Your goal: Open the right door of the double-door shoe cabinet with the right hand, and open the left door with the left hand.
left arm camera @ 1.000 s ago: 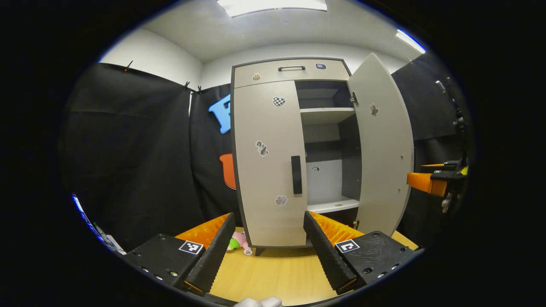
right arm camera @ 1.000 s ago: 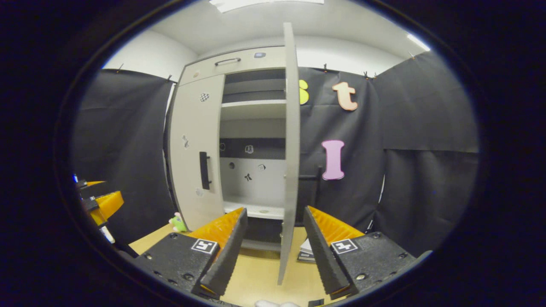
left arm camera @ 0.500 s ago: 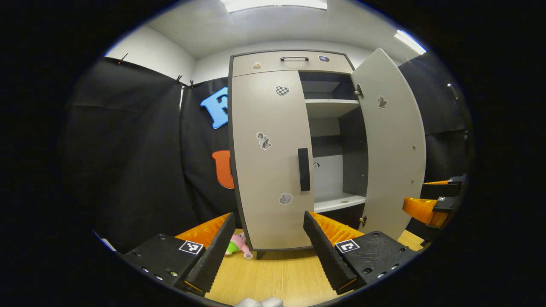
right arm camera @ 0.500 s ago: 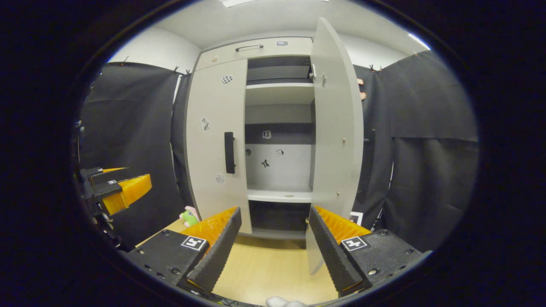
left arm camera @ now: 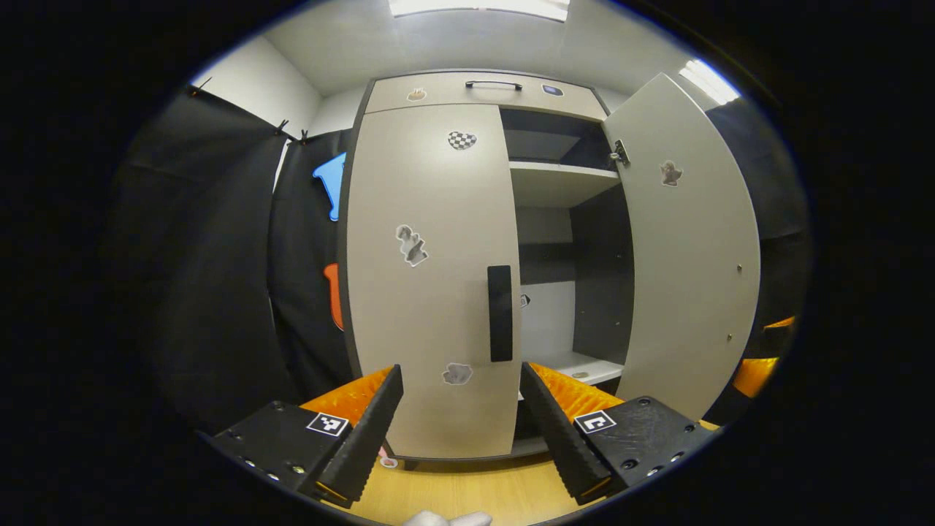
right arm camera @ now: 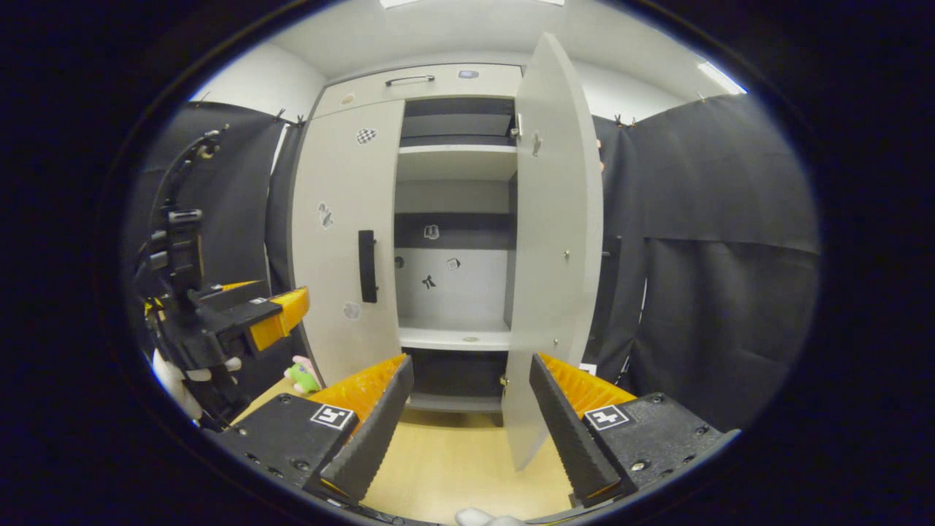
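Shoe cabinet (left arm camera: 467, 88): seen standing upright on the wooden floor (right arm camera: 453, 467), at 12 o'clock in both gripper views.
Right door (right arm camera: 555, 248): swung open on its hinges; its free edge is turned toward the right gripper view, and its inner face (left arm camera: 687, 248) is seen at 3 o'clock in the left gripper view.
Left door (left arm camera: 427, 277): shut flat against the cabinet front; several small stickers are seen on its face.
Left door handle (left arm camera: 500, 313): a black vertical bar near the inner edge of the left door, seen at 12 o'clock just above the gap between the left gripper's fingers; not touched.
Interior: shelves (right arm camera: 454, 162) are exposed behind the open right half; small stickers are seen on the back panel.
Top drawer (right arm camera: 424, 80): closed, fitted with a black handle.
Left gripper (left arm camera: 462, 420): held with the jaws spread wide and nothing between them; aimed at the lower part of the left door. It is also seen at 9 o'clock in the right gripper view, gripped by a gloved hand (right arm camera: 172, 372).
Right gripper (right arm camera: 471, 420): jaws spread wide, nothing held; the lower edge of the right door is seen between and beyond its fingers, clear of both.
Plush toy (right arm camera: 303, 374): a green and pink toy lying on the floor beside the cabinet's left foot.
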Available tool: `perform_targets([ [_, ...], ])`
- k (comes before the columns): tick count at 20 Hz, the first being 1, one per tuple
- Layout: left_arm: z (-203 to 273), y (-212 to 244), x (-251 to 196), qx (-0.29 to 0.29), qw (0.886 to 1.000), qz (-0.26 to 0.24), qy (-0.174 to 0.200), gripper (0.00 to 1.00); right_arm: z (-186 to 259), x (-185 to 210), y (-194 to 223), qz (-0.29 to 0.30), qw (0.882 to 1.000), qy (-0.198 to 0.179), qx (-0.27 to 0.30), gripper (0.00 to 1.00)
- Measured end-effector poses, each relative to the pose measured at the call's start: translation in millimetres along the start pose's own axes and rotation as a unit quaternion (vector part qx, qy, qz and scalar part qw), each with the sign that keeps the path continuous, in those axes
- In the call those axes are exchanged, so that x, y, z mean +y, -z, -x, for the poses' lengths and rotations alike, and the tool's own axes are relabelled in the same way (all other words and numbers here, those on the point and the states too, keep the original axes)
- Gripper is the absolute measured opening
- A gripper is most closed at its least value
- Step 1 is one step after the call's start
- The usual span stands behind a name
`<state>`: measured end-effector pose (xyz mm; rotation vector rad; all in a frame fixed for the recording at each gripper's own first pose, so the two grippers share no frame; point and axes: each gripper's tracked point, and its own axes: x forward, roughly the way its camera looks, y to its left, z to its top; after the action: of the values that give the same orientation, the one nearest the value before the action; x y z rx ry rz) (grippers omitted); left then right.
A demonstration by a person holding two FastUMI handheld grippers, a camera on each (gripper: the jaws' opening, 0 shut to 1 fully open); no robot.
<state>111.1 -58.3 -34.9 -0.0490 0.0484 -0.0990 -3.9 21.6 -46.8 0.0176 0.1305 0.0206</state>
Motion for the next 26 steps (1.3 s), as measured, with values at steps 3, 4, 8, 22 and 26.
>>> perform_targets([
  [3, -42.7, -3.5, -9.5, -0.004, 1.000, -0.012, 0.003, 0.96, -0.3, -9.8, -3.8, 0.000, 1.000, 0.022, 0.003, 0.99],
  [4, -57.8, -5.2, -12.2, -0.010, 1.000, -0.018, 0.003, 0.96, -0.9, -12.8, -3.1, -0.001, 1.000, 0.027, 0.006, 0.99],
  [8, -102.4, -9.8, -23.1, -0.020, 1.000, -0.019, 0.006, 0.96, -3.9, -24.1, -2.7, -0.007, 0.999, 0.047, 0.015, 0.99],
  [22, -155.5, -8.0, -30.0, -0.002, 1.000, -0.024, -0.005, 0.33, -12.9, -38.9, -0.6, -0.014, 0.998, 0.058, 0.026, 1.00],
  [26, -153.1, -8.5, -28.4, 0.005, 1.000, 0.002, -0.002, 0.22, -11.8, -38.7, 0.9, -0.016, 0.998, 0.051, 0.028, 0.99],
])
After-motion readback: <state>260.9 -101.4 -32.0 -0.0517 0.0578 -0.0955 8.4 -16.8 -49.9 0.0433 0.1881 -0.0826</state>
